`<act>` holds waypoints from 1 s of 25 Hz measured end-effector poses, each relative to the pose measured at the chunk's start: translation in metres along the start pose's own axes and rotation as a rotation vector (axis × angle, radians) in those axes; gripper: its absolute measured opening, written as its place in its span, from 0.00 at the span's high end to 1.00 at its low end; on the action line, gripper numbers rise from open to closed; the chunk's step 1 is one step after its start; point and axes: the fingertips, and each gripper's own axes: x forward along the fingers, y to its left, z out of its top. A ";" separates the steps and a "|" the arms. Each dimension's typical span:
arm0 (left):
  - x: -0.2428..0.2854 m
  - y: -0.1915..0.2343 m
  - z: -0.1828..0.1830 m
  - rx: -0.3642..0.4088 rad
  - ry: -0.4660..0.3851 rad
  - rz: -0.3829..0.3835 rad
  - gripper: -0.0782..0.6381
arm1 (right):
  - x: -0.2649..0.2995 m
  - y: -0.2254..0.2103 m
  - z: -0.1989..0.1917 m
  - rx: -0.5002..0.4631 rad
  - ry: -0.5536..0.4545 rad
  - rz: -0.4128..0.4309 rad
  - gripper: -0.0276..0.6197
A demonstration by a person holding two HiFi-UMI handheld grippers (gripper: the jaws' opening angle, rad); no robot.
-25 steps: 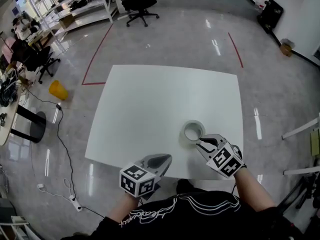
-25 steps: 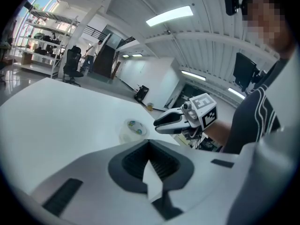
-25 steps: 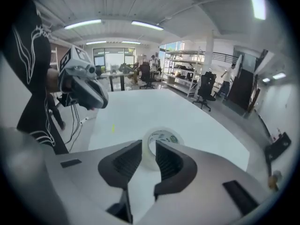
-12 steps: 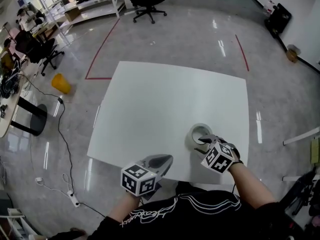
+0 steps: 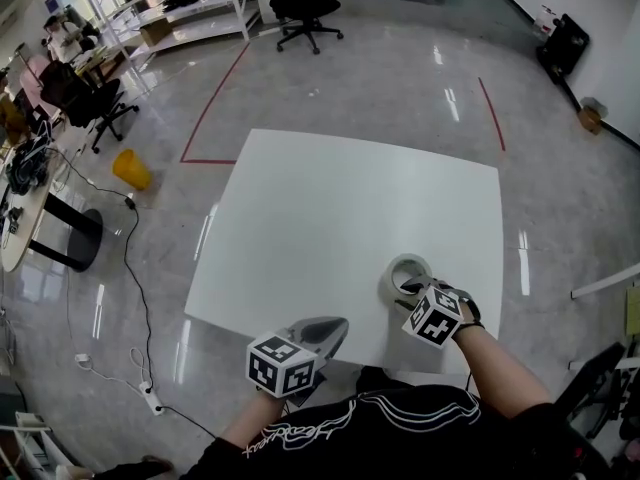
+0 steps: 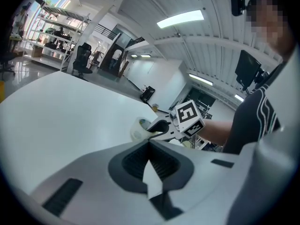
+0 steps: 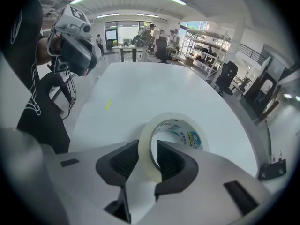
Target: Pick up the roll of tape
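A roll of clear tape (image 5: 390, 279) lies flat on the white table (image 5: 330, 198) near its front right edge. My right gripper (image 5: 410, 290) points steeply down at the near side of the roll. In the right gripper view the roll's wall (image 7: 143, 149) stands between the two pads, one jaw inside the ring and one outside; the jaws are closing and both pads touch the wall. My left gripper (image 5: 335, 326) hovers at the table's front edge, left of the roll, with its jaws shut on nothing. From the left gripper view the roll (image 6: 139, 128) and the right gripper (image 6: 157, 127) sit ahead.
A small yellow mark (image 7: 108, 104) lies on the table towards the left gripper. On the floor around the table are a yellow bin (image 5: 131, 169), black office chairs (image 5: 305, 3), a cable (image 5: 125, 268) and red tape lines (image 5: 210, 113). Shelves stand at the far left.
My right gripper has come down onto the roll, opened, and now straddles its near wall. The left gripper has hardly moved.
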 end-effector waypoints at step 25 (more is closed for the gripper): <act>-0.047 -0.028 -0.002 0.015 -0.045 0.027 0.89 | -0.033 -0.041 0.030 0.604 -0.395 0.078 0.82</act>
